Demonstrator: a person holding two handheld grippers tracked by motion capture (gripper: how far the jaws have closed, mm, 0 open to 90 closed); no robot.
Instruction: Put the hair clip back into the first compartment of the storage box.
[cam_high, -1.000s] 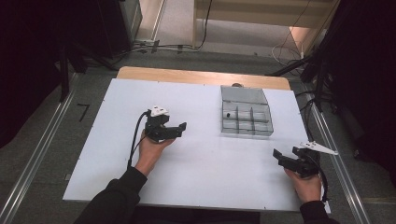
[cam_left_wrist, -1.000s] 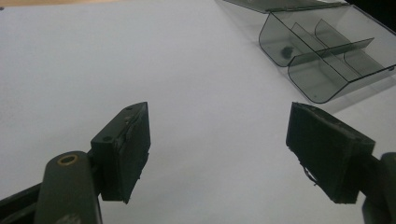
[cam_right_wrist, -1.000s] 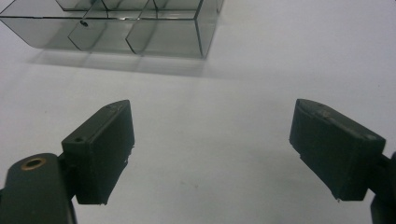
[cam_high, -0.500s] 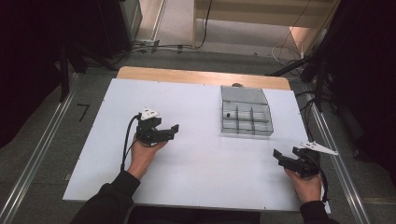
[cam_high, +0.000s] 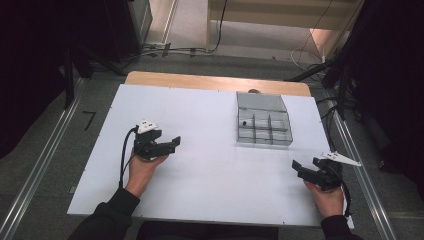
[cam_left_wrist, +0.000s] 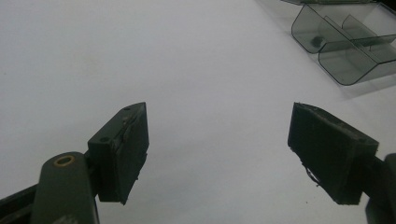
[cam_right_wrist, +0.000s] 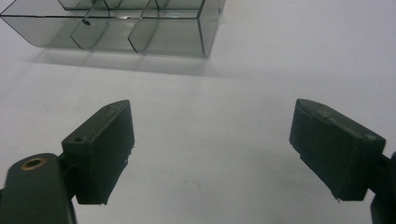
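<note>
With both your left gripper (cam_high: 172, 142) and right gripper (cam_high: 298, 168) spread wide and empty, the clear compartment box (cam_high: 263, 125) ahead could skid if you nudge its wall.

Lab (test rig), floor rails (cam_high: 40, 170), cables (cam_high: 165, 49)

Clear smoky compartment box (cam_high: 263, 120) sitting open on the white bench (cam_high: 210, 175), far right side, small dark piece (cam_high: 244, 122) lying in its left middle cell
</note>
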